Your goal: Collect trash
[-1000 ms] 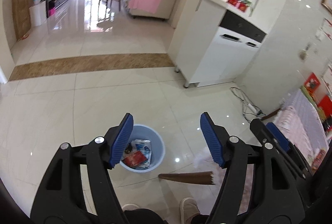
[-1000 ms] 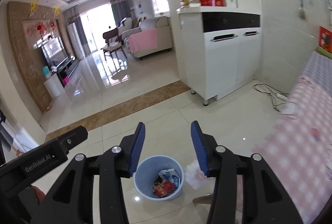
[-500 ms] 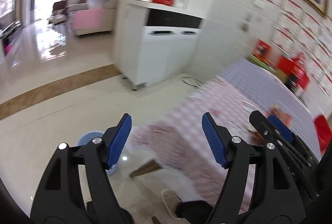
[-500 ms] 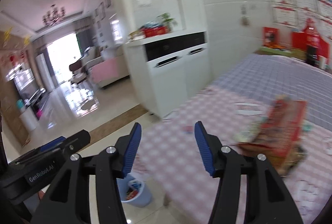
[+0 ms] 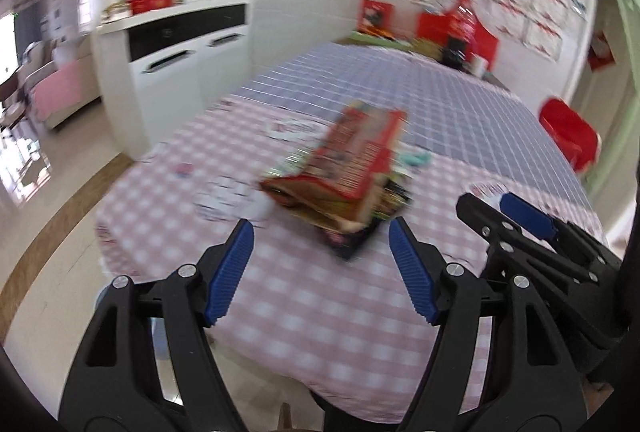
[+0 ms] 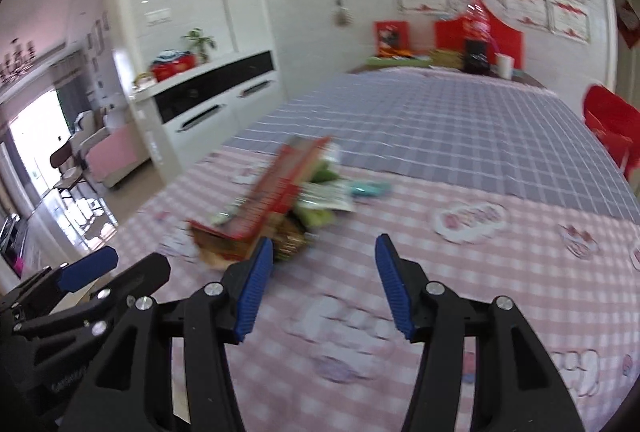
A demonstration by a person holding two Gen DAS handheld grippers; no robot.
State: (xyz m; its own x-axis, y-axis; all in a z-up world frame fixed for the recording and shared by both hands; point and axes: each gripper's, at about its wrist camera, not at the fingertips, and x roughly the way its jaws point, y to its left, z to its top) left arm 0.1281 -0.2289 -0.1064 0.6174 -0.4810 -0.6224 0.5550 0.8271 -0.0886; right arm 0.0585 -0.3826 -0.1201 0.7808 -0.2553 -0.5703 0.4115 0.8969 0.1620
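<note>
A pile of trash lies on the checked tablecloth: a flattened red carton [image 5: 356,159] on top of dark and green wrappers [image 5: 352,236]. In the right wrist view the red carton [image 6: 276,191] leans over green wrappers [image 6: 320,199]. My left gripper [image 5: 320,252] is open and empty, just short of the pile. My right gripper [image 6: 324,268] is open and empty, to the right of the pile. Both views are blurred.
The table [image 5: 304,312] has a pink checked cloth in front and a blue-grey one [image 6: 440,119] behind. A white cabinet [image 5: 180,43] stands left. Red boxes [image 6: 476,31] sit at the far end. A red chair [image 5: 568,131] is on the right.
Both grippers have swung up and right from the blue bin on the floor to the table. The trash pile is now right in front of them. Both stay open.
</note>
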